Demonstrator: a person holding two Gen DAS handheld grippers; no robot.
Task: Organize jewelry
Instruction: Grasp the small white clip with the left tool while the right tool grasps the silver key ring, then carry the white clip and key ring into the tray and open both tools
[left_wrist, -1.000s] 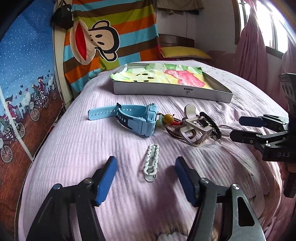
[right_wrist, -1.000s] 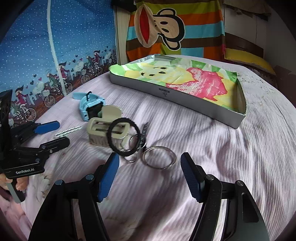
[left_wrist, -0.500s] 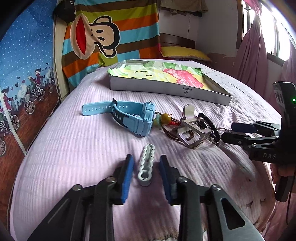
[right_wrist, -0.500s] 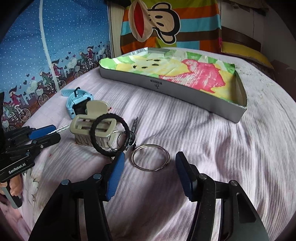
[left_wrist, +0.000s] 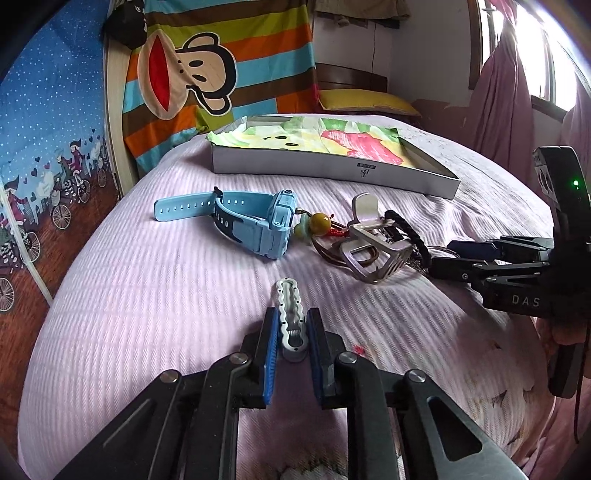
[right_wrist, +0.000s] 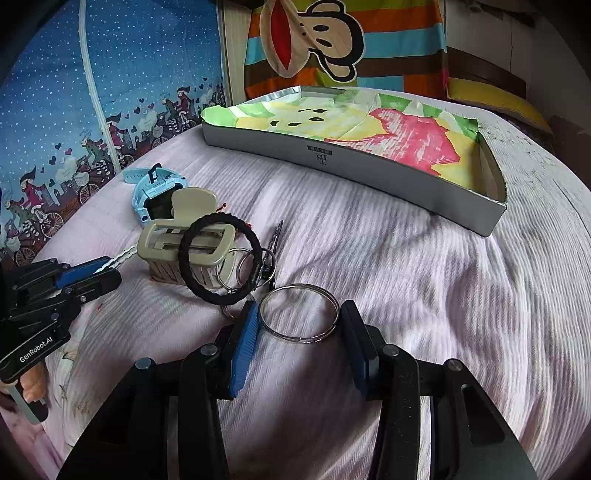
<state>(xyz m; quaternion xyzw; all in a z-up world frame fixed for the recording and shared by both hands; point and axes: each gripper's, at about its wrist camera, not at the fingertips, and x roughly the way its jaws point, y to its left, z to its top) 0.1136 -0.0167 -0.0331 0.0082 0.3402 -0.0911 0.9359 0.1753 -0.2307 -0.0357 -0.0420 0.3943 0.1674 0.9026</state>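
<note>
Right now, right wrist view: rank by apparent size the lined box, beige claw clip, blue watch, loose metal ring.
1. lined box, largest by far, despite sitting farthest.
2. beige claw clip.
3. loose metal ring and blue watch: look alike; the ring is nearer the camera and the watch partly hidden behind the clip, so unranked.

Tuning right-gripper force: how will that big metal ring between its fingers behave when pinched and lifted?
The large metal ring looks like thin, rigid wire, so probably light and stiff. Its round, shiny rim gives the right gripper little contact, so it may slip or pivot. Lying flat on the soft ribbed bedspread, it could sink in, hampering the pads.
</note>
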